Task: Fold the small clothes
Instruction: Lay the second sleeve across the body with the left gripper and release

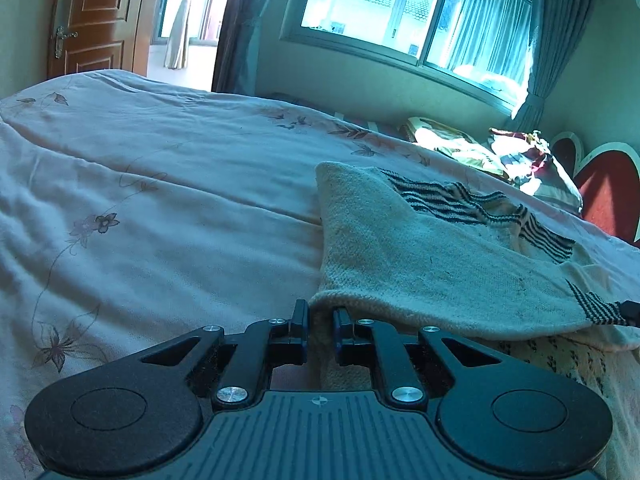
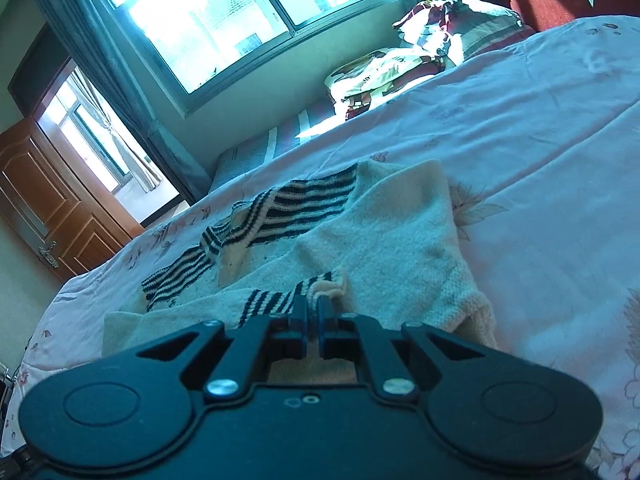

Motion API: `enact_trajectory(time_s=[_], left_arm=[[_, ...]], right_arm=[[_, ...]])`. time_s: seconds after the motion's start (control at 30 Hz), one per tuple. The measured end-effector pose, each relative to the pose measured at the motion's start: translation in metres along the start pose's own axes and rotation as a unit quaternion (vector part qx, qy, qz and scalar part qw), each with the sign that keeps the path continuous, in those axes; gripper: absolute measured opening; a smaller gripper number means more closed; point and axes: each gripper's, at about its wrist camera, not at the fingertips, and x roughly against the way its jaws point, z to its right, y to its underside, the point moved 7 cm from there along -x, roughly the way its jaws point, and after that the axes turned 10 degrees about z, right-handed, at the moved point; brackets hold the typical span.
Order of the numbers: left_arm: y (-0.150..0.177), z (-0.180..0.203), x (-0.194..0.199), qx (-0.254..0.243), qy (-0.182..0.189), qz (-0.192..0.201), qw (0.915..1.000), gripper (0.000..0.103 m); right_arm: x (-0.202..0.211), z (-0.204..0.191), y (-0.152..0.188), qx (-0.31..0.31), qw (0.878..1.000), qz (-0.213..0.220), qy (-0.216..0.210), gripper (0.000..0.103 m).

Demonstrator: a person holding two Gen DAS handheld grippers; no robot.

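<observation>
A small cream knit sweater [image 1: 420, 248] with black-and-white striped trim lies on the bed, partly folded over itself. My left gripper [image 1: 321, 312] is shut on its thick near hem edge, lifted slightly off the bedspread. In the right wrist view the same sweater [image 2: 392, 236] spreads ahead. My right gripper [image 2: 314, 307] is shut on a striped cuff edge [image 2: 276, 300] of the sweater. The right gripper's tip also shows at the far right of the left wrist view [image 1: 631, 312], at the striped cuff.
The pink floral bedspread [image 1: 160, 208] covers the bed on all sides. Pillows and bunched cloth [image 1: 500, 152] lie at the head by the red heart headboard [image 1: 608, 196]. A window and curtains stand behind; a wooden door [image 1: 96, 16] at far left.
</observation>
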Motion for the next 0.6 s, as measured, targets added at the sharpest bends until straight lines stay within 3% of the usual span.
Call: enact_trajectory(time_s=[0.23, 0.27, 0.33, 0.4, 0.5, 0.6], left_arm=[[0.003, 0.006, -0.003, -0.035, 0.006, -0.020, 0.9992, 0.012], [0.003, 0.005, 0.000, -0.042, 0.010, -0.022, 0.9988, 0.018], [0.001, -0.005, 0.014, -0.046, 0.006, -0.011, 0.9989, 0.057], [-0.007, -0.012, 0.031, -0.048, -0.001, 0.012, 0.9988, 0.058], [-0.028, 0.002, 0.038, -0.033, 0.035, 0.041, 0.9980, 0.058], [-0.026, 0.032, 0.014, -0.044, 0.061, 0.022, 0.9969, 0.058]], right_arm=[[-0.008, 0.017, 0.020, -0.006, 0.999, -0.027, 0.017, 0.005], [-0.006, 0.018, 0.020, -0.008, 1.000, -0.025, 0.016, 0.006], [-0.003, 0.017, 0.020, -0.008, 1.000, -0.026, 0.010, 0.012], [0.006, 0.013, 0.013, 0.001, 1.000, -0.014, 0.016, 0.022], [0.017, -0.007, 0.002, 0.046, 0.999, 0.013, -0.004, 0.019], [0.003, -0.025, 0.007, 0.087, 0.996, 0.001, -0.015, 0.017]])
